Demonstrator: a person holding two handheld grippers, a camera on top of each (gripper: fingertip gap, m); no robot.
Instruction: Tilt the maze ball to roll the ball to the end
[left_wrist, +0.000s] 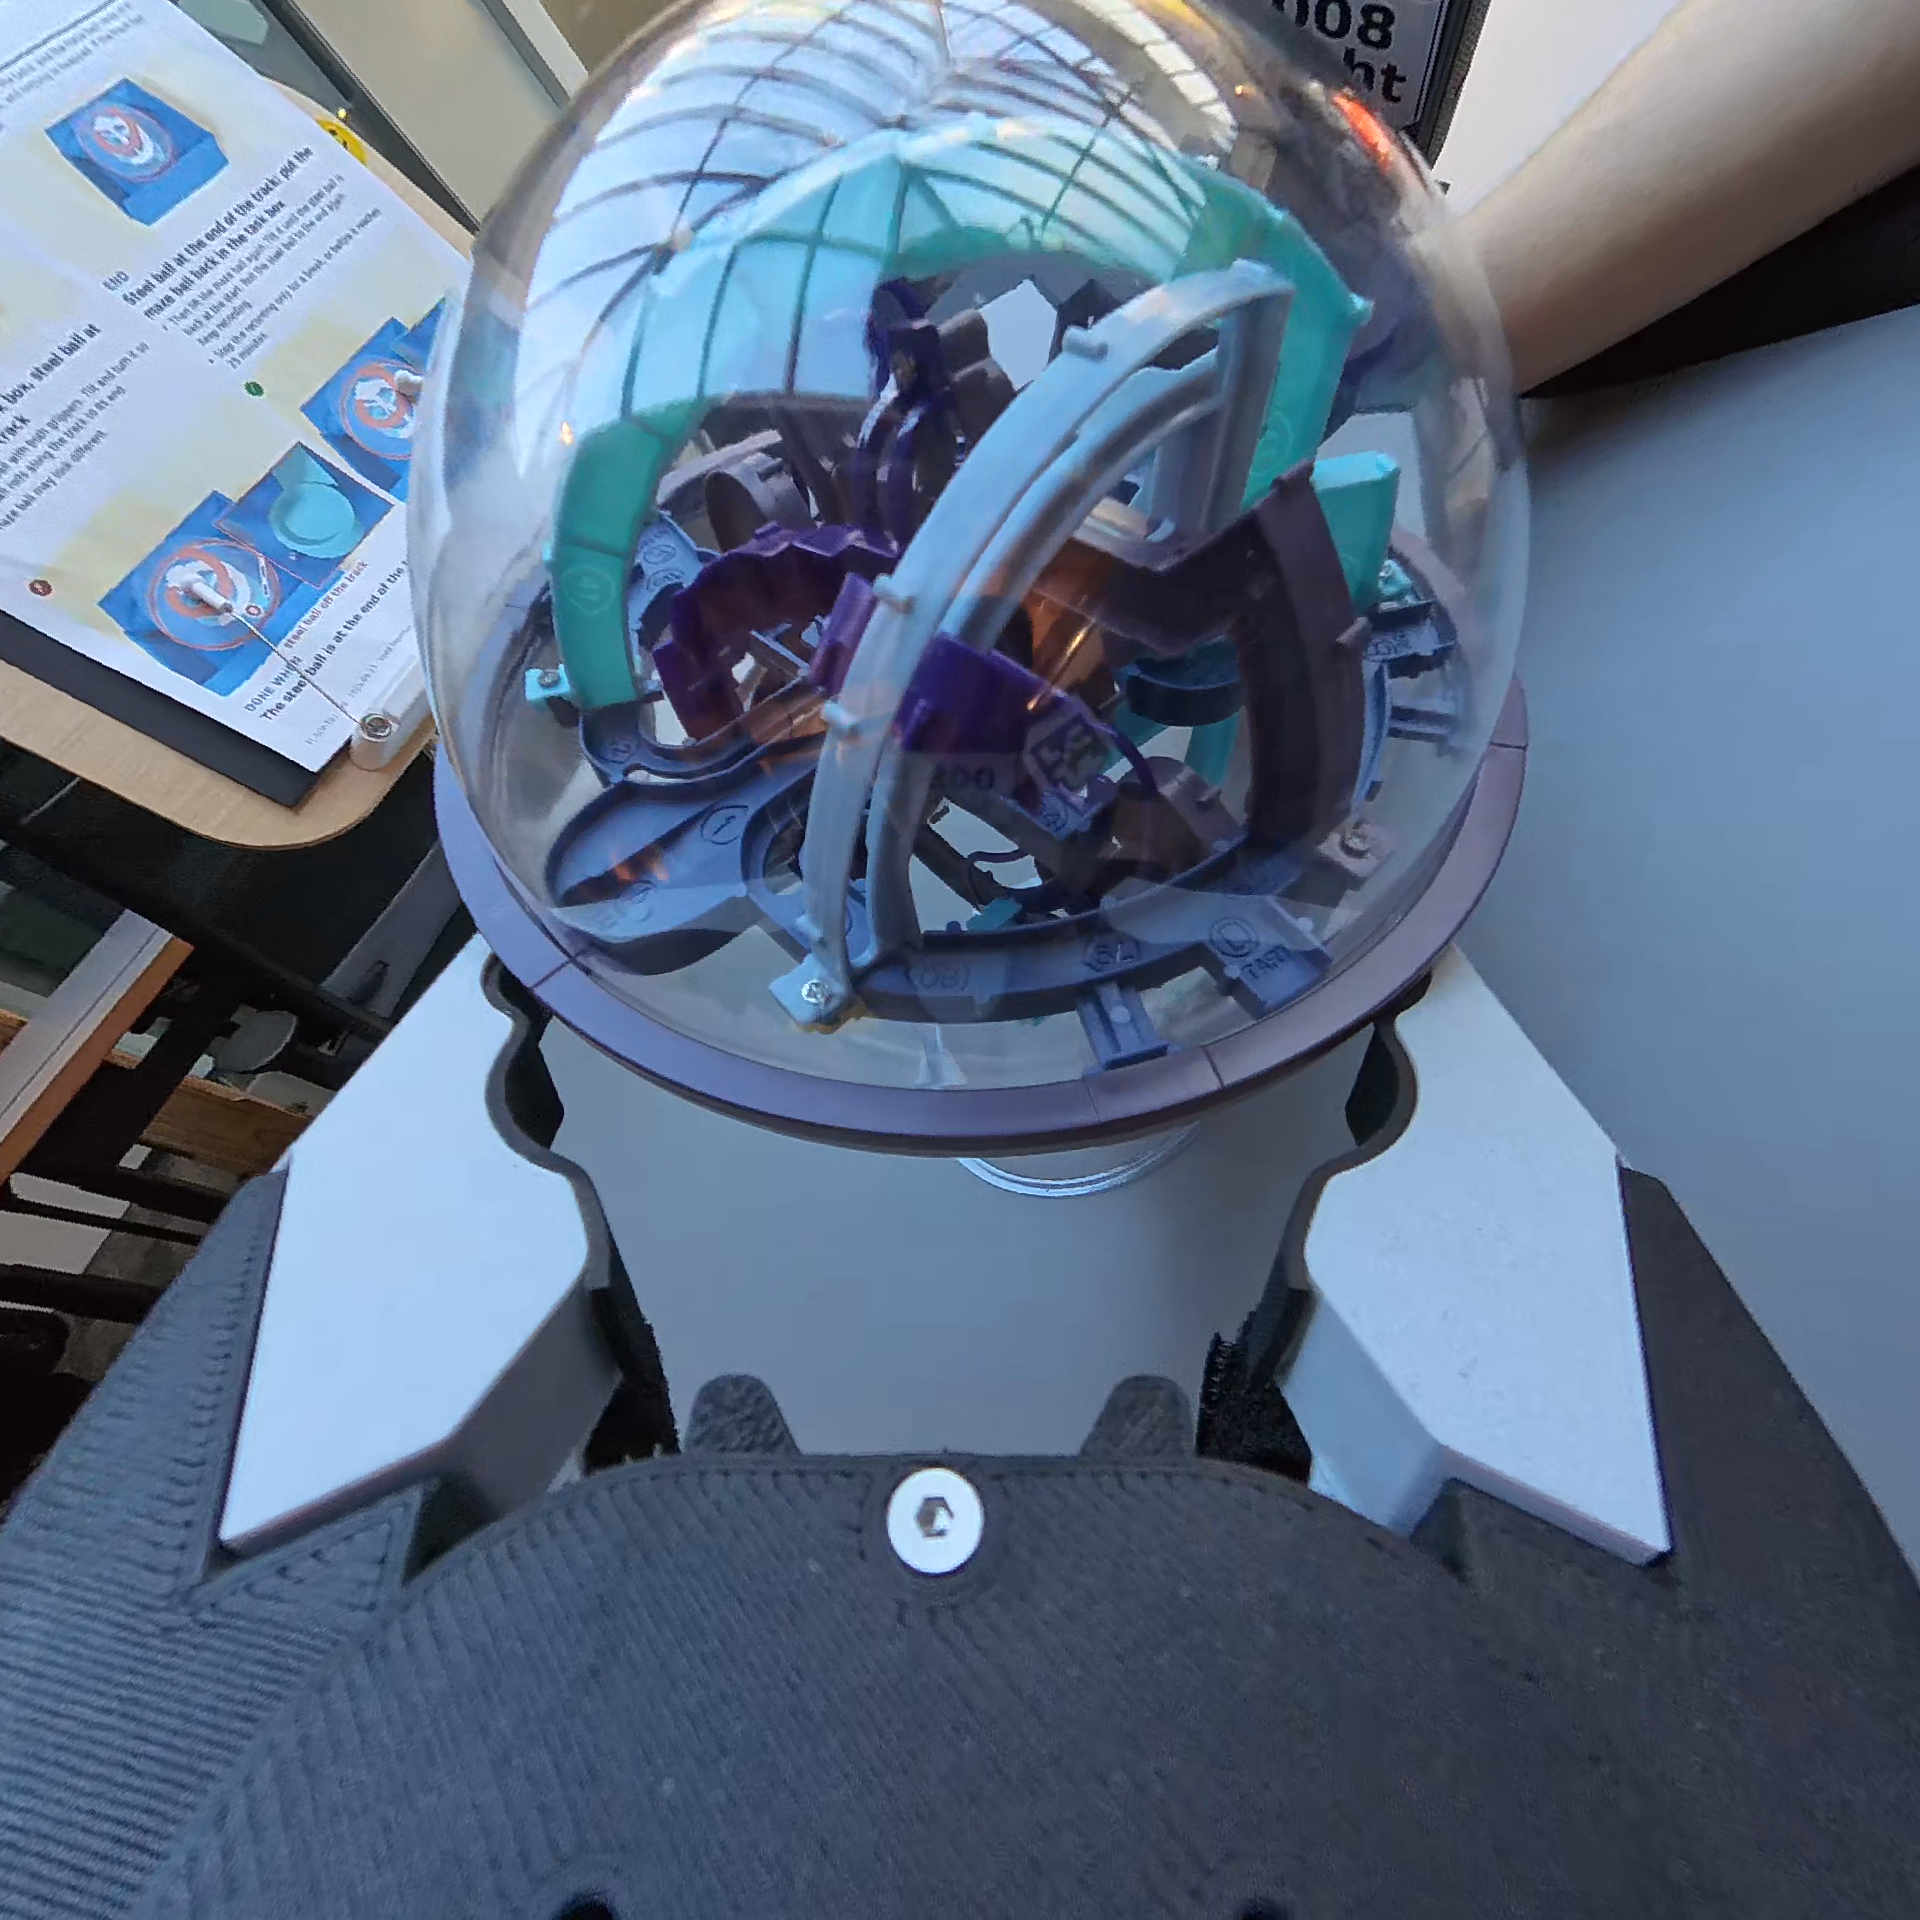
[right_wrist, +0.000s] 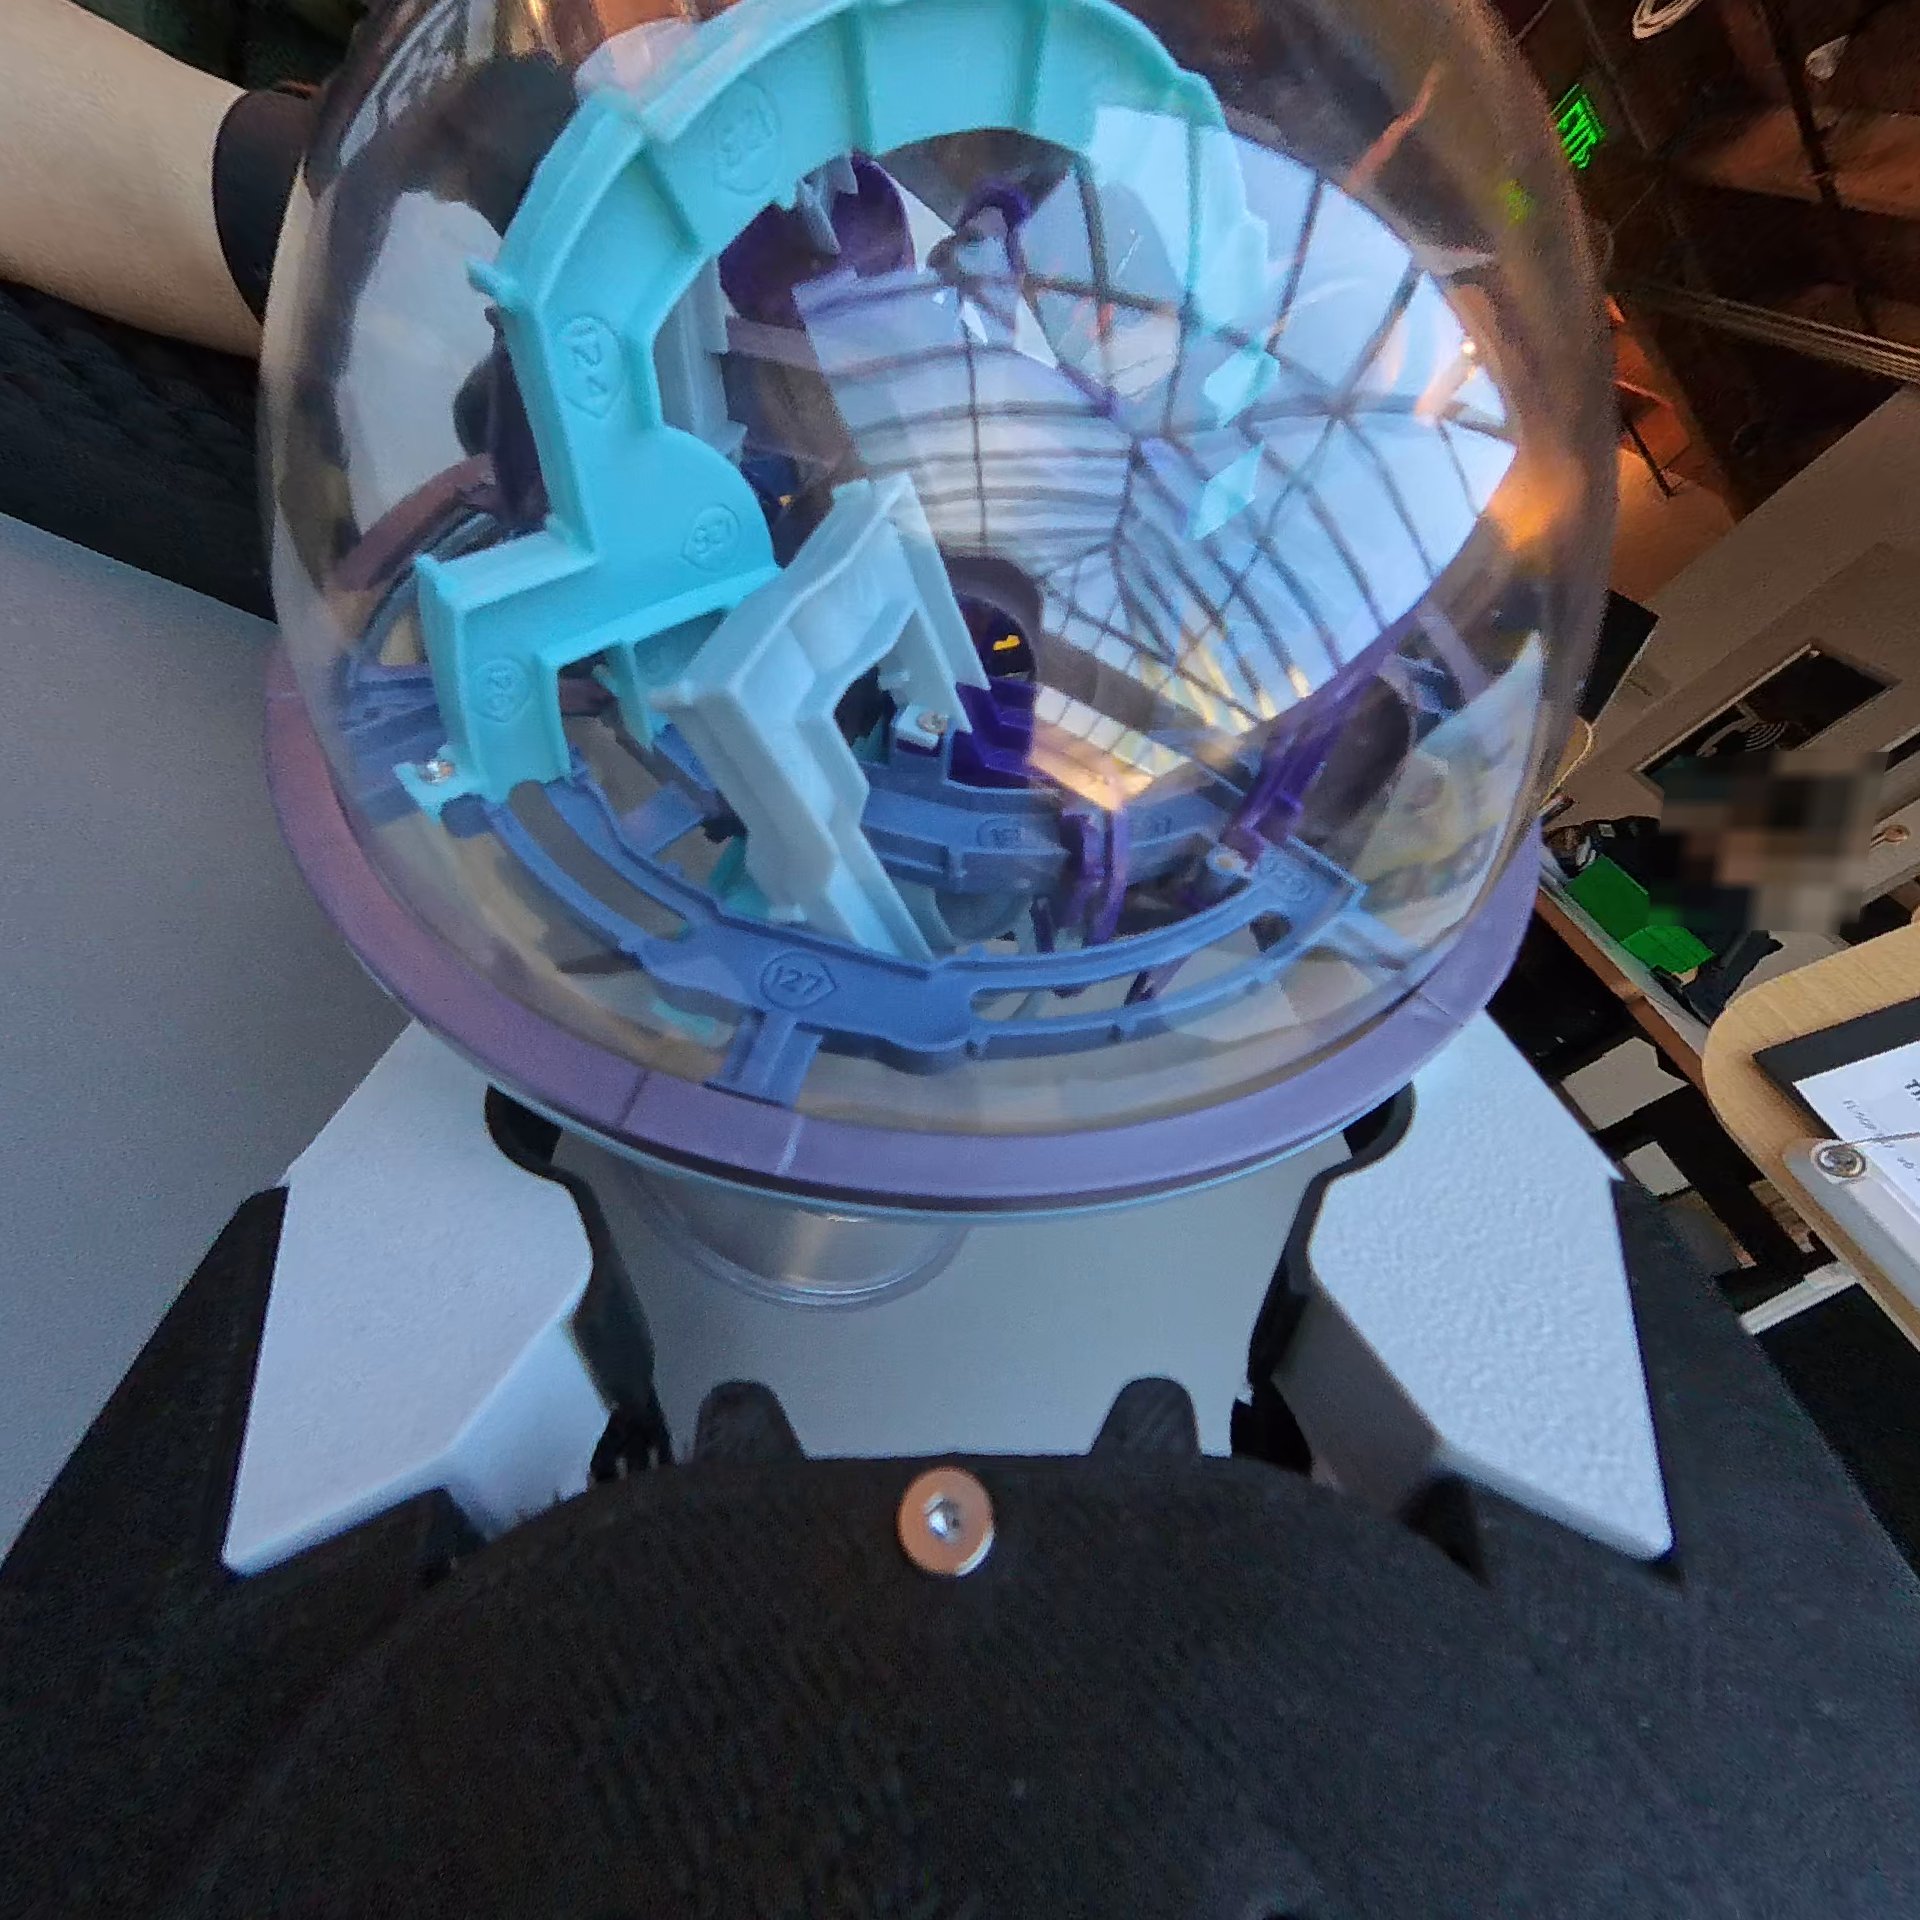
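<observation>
The maze ball (left_wrist: 966, 582) is a clear sphere with a purple rim band around its middle. Teal, grey, blue and purple tracks fill it. It is held up off the grey table (left_wrist: 1714, 727). My left gripper (left_wrist: 945, 1049) has its white fingers (left_wrist: 416, 1195) spread wide and pressed on the rim band from one side. My right gripper (right_wrist: 945, 1132) grips the ball (right_wrist: 935, 540) the same way from the opposite side, its fingers (right_wrist: 416, 1247) against the band. A clear stub (right_wrist: 831, 1257) sticks out under the ball. I cannot make out the steel ball on the tracks.
A printed instruction sheet (left_wrist: 208, 416) lies on a wooden board to the left of the left wrist view; the board's corner (right_wrist: 1766, 1049) shows at right in the right wrist view. A person's forearm (left_wrist: 1662, 208) reaches behind the ball. Desks and clutter stand beyond (right_wrist: 1714, 727).
</observation>
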